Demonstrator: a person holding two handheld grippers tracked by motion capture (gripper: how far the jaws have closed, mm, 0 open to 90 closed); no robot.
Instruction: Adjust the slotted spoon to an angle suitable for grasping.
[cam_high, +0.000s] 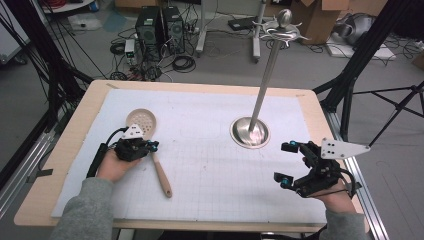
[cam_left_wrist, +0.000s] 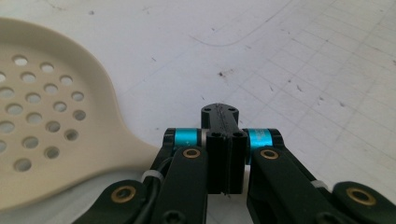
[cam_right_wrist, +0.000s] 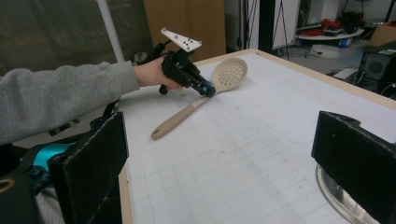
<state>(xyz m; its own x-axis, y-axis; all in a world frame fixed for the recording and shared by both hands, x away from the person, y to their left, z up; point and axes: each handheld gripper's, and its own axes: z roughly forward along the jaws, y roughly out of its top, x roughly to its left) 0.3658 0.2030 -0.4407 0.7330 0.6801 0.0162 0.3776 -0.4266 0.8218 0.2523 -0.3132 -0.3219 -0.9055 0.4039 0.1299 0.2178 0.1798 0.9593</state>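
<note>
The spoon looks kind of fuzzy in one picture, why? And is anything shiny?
In the left gripper view the spoon sits very close to the camera, so its bowl is soft and a bit stretched. In the right gripper view it looks sharper, while the near fingers blur. In the high view the stand base glares under the room light.

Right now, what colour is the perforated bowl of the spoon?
Cream bowl, clearest in the left gripper view.

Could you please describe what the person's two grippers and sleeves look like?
Both the left gripper and the right gripper are black, with turquoise bands near the jaws. Each carries a pale three-cornered plate dotted with small holes, and a black cable trails from each. The person wears grey sleeves.
</note>
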